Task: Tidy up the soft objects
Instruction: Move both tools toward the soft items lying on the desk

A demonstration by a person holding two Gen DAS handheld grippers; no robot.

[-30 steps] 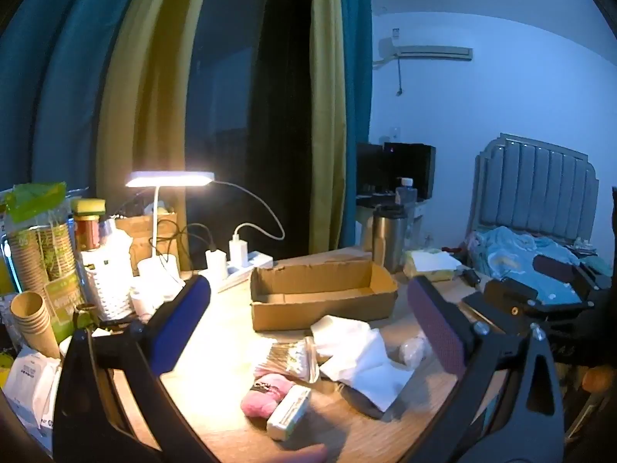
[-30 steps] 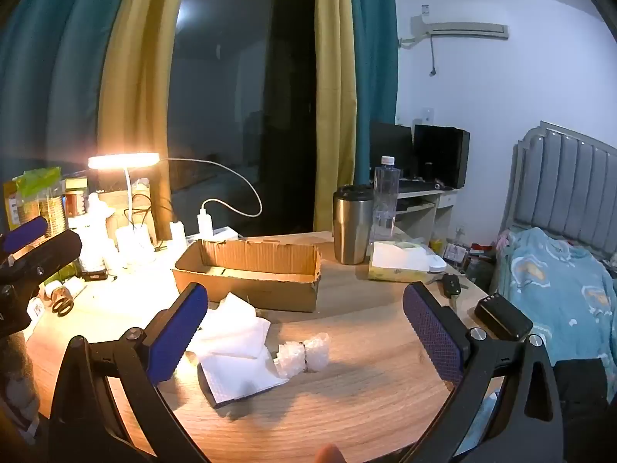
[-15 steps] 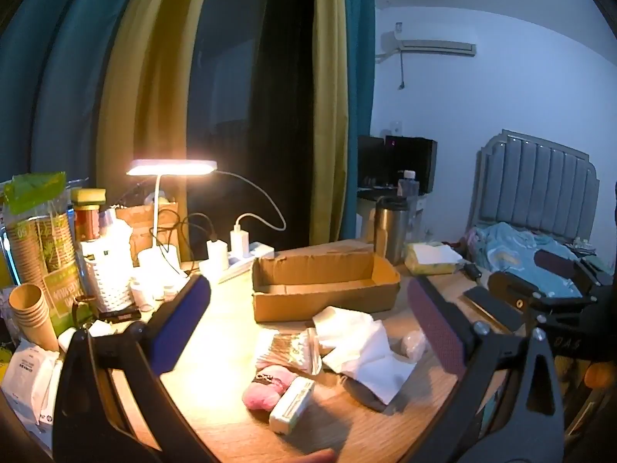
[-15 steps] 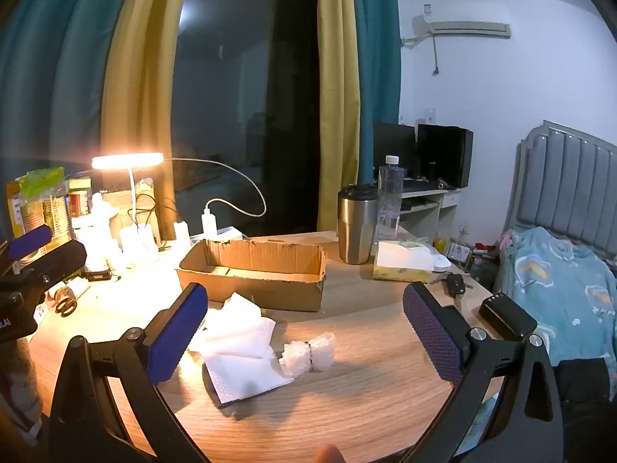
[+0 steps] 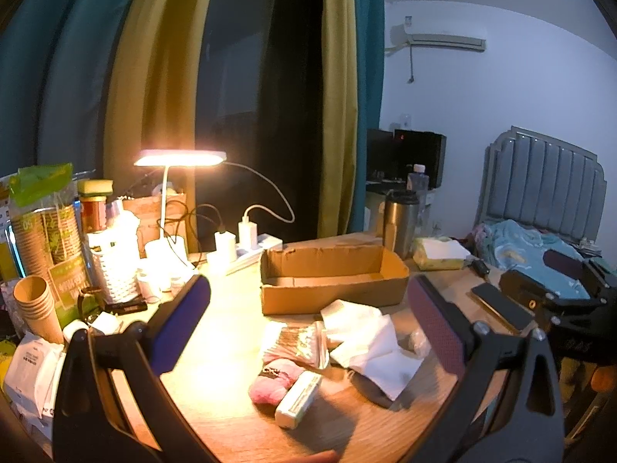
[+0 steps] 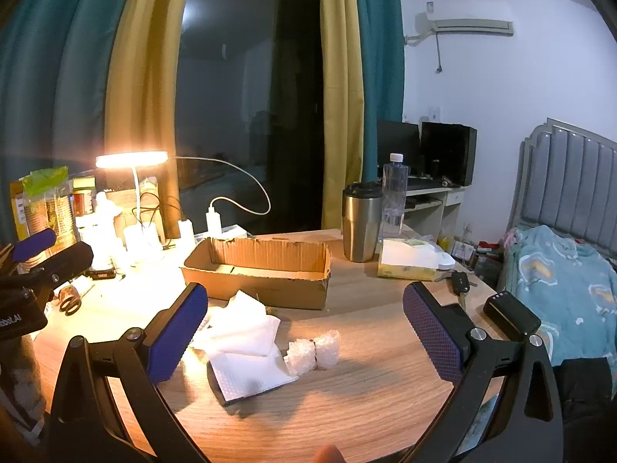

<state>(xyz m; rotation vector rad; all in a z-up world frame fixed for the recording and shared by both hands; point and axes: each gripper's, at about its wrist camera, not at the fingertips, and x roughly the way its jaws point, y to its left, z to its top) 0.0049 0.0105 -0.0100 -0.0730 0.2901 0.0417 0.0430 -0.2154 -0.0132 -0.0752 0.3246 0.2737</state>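
An open cardboard box [image 5: 331,277] stands mid-table; it also shows in the right wrist view [image 6: 258,270]. In front of it lie white tissues [image 5: 370,335], a pink fluffy item [image 5: 272,382], a white oblong pack [image 5: 297,399], a clear wrapped packet [image 5: 297,341] and a bubble-wrap roll [image 6: 314,351]. The tissues also show in the right wrist view [image 6: 243,332]. My left gripper [image 5: 308,332] is open and empty above the pile. My right gripper [image 6: 304,328] is open and empty above the bubble-wrap roll.
A lit desk lamp [image 5: 179,158], paper cups [image 5: 34,305], a white basket [image 5: 113,274] and a power strip [image 5: 246,250] crowd the left. A steel tumbler [image 6: 360,222], water bottle [image 6: 395,189], tissue box [image 6: 410,260], car key [image 6: 461,283] and black device [image 6: 511,312] sit right. A bed [image 6: 563,281] lies beyond.
Both grippers have drifted slightly back and up, so the table items sit a little lower and farther in view. Nothing was gripped or released.
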